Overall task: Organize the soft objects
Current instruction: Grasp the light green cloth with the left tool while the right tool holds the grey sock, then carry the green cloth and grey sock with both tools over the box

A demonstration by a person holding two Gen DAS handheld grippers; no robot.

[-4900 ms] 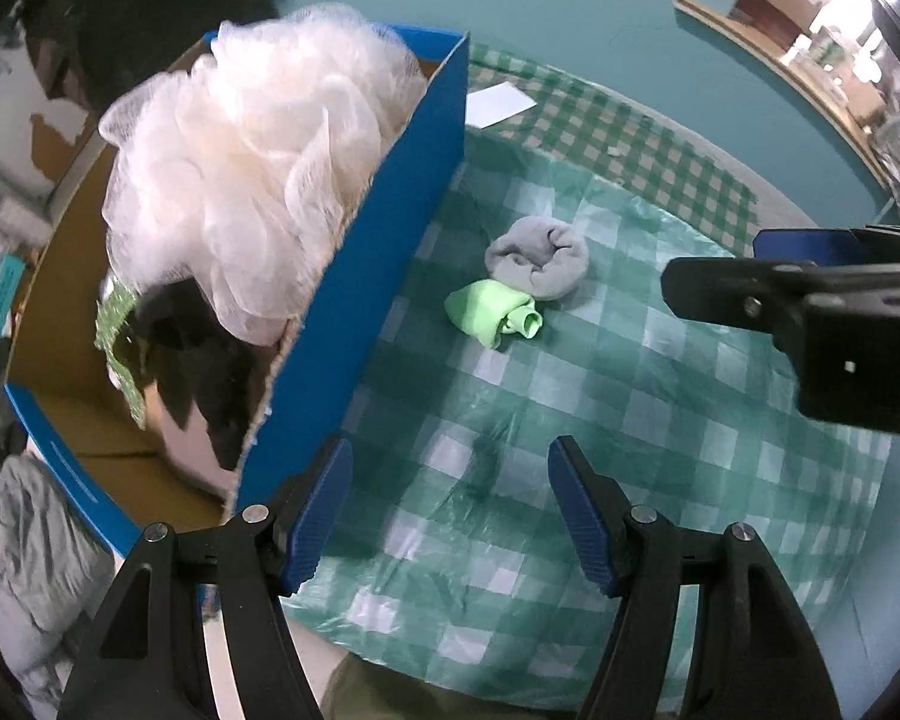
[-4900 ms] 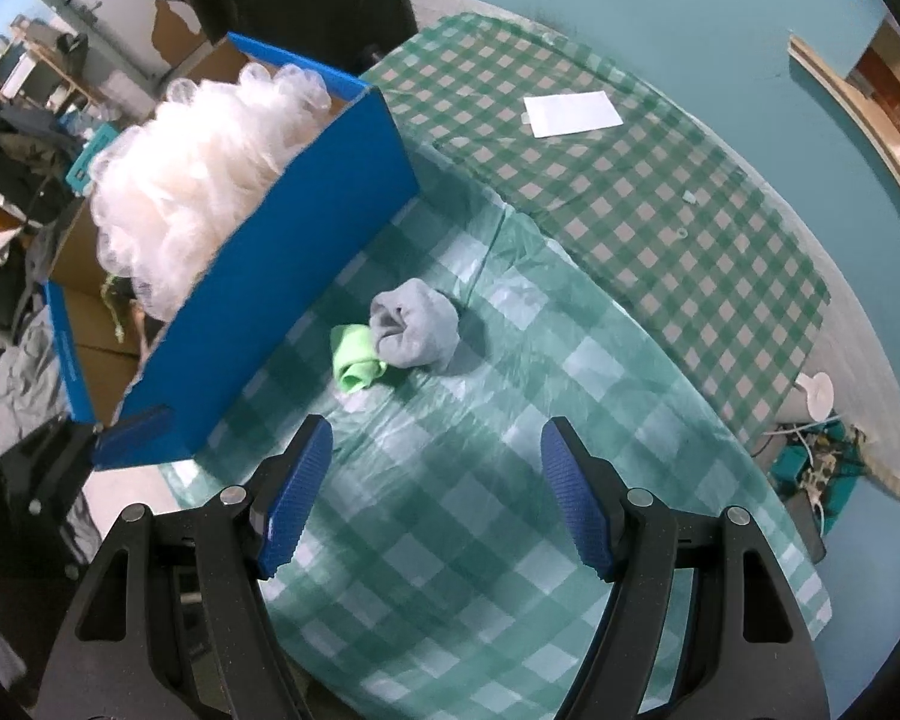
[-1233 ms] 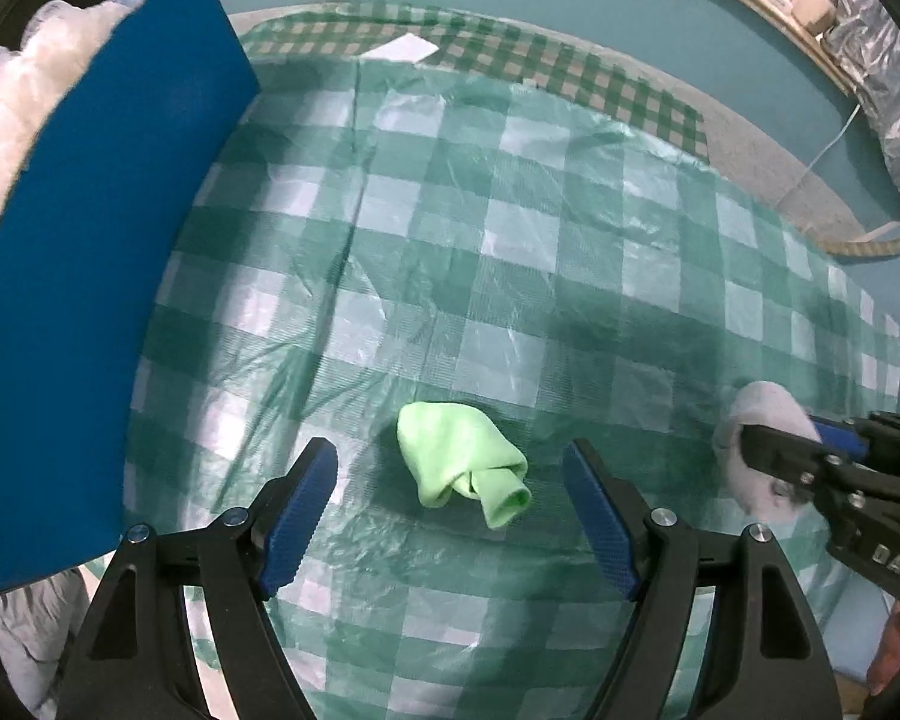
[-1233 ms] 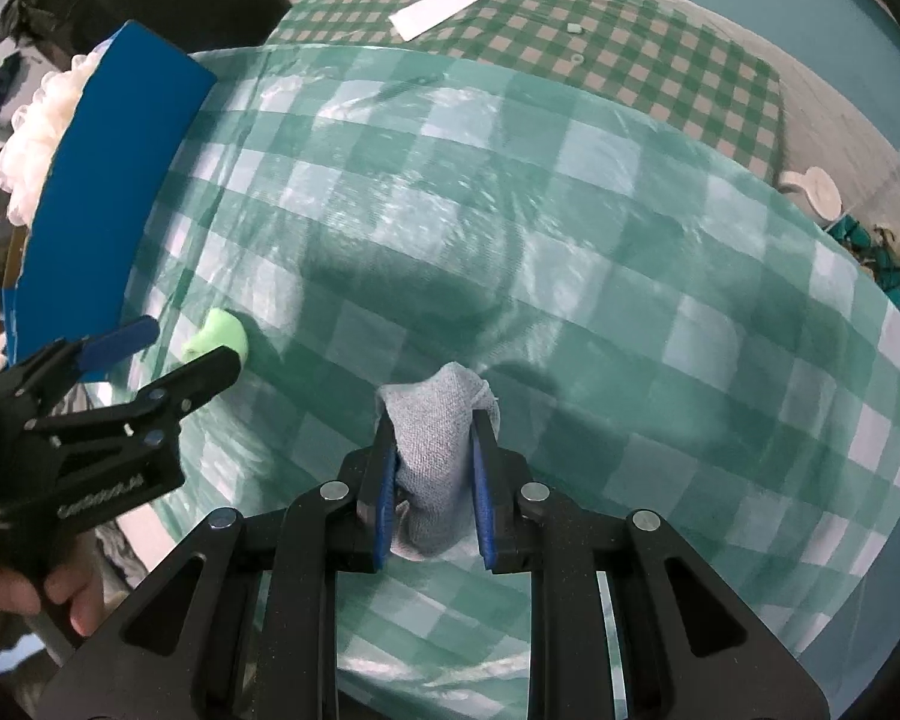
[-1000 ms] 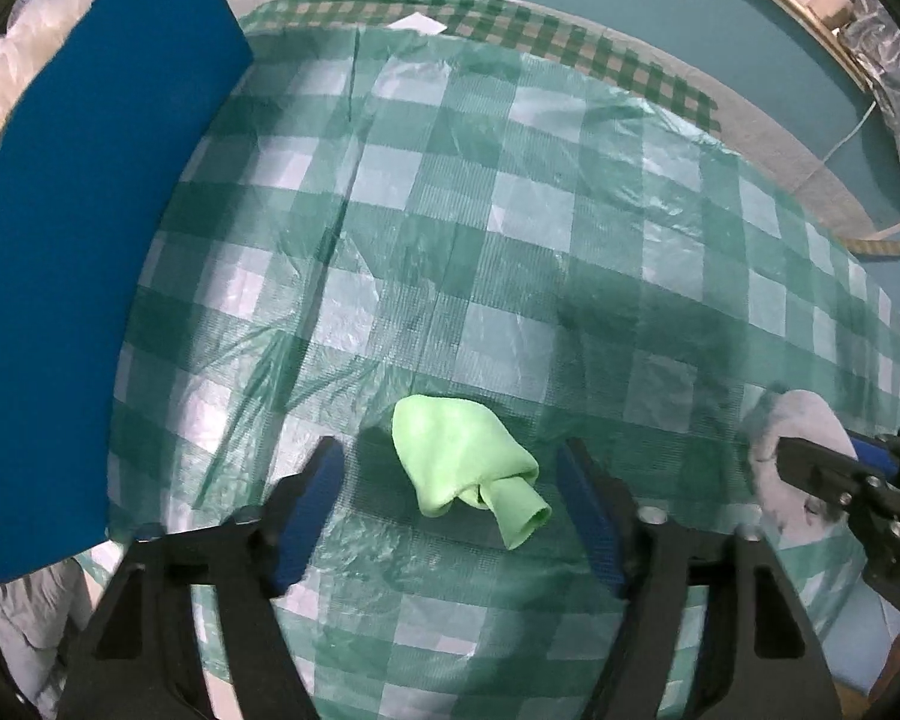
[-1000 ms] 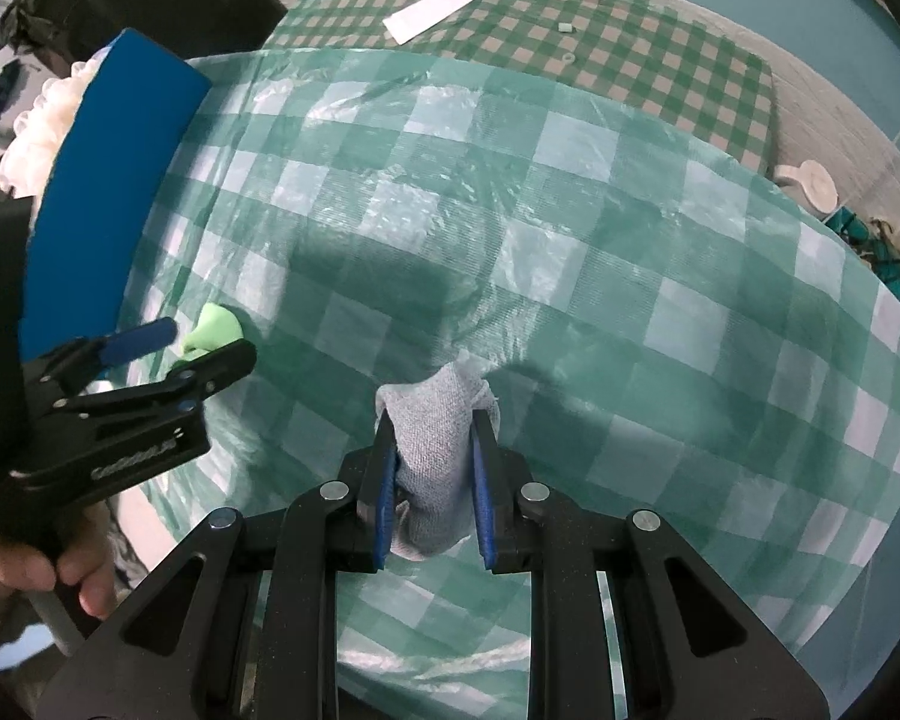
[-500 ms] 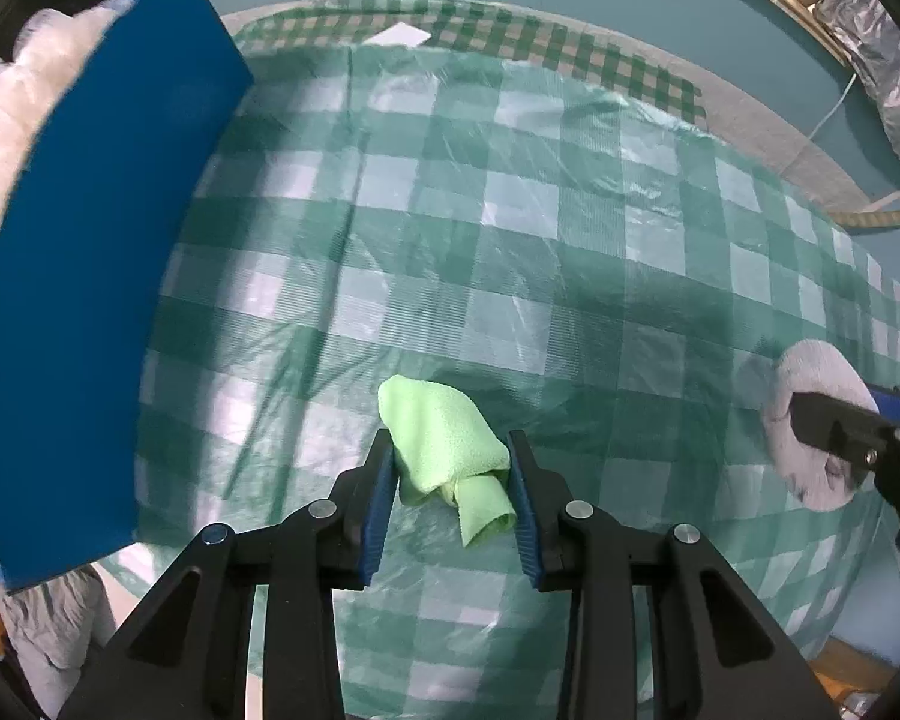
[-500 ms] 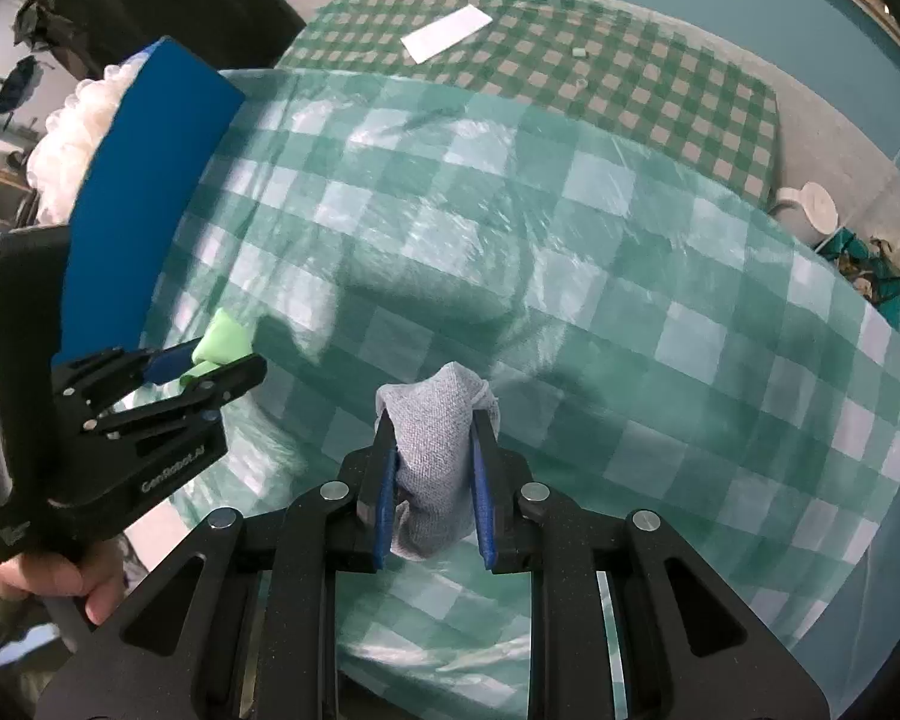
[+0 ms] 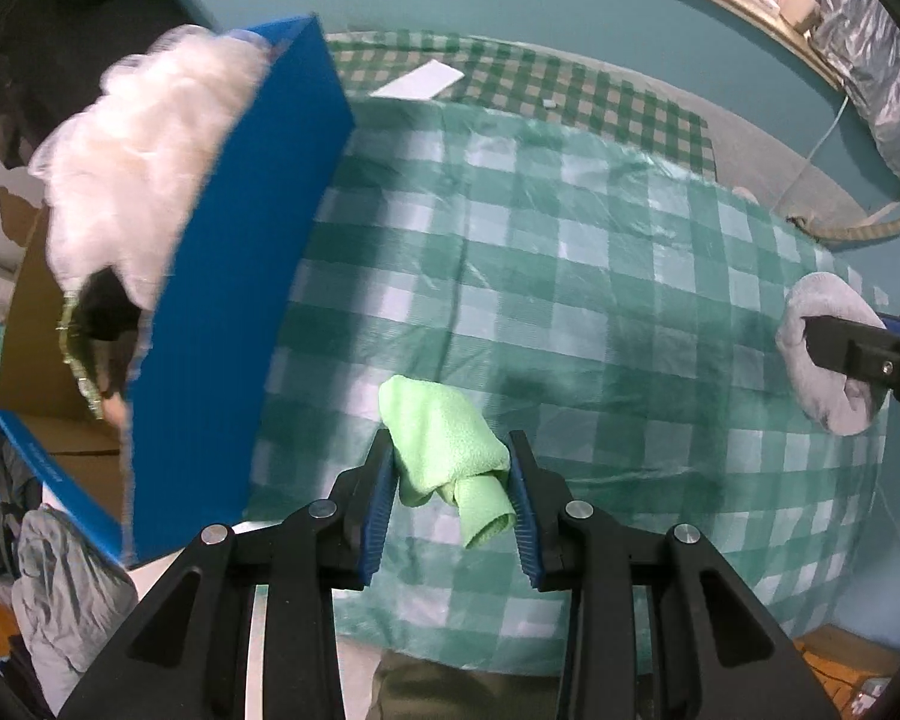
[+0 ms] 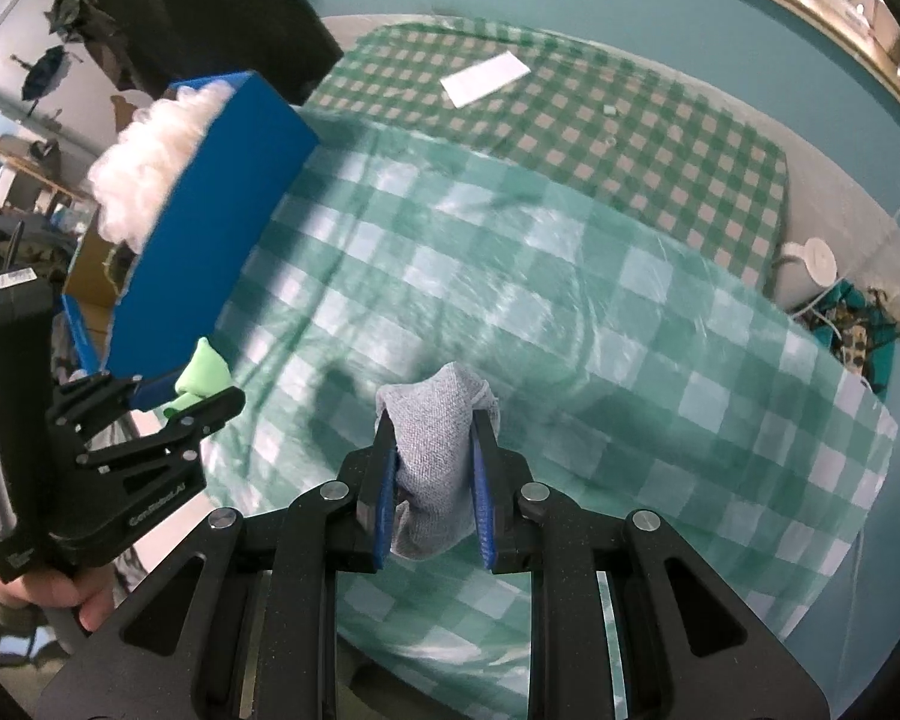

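Observation:
My left gripper (image 9: 453,480) is shut on a rolled light-green cloth (image 9: 444,447), held above the green checked tablecloth (image 9: 600,276). My right gripper (image 10: 432,480) is shut on a rolled grey sock (image 10: 435,420), also lifted off the cloth. In the left wrist view the grey sock (image 9: 822,354) shows at the far right edge, clamped by the right gripper. In the right wrist view the green cloth (image 10: 204,375) shows at the left, pinched in the left gripper, which a hand (image 10: 60,594) holds. The blue box (image 9: 246,276) stands to the left with a white mesh puff (image 9: 144,150) in it.
A white paper slip (image 9: 417,81) lies on the far darker checked cloth (image 10: 570,114). Grey clothing (image 9: 60,588) lies below the box at the lower left. A white round object and cables (image 10: 822,258) sit on the floor at the right, past the table edge.
My left gripper closed on the green cloth and lifted it off the table. My right gripper rose with the grey sock. Both views now show the table from higher, with the box more in sight.

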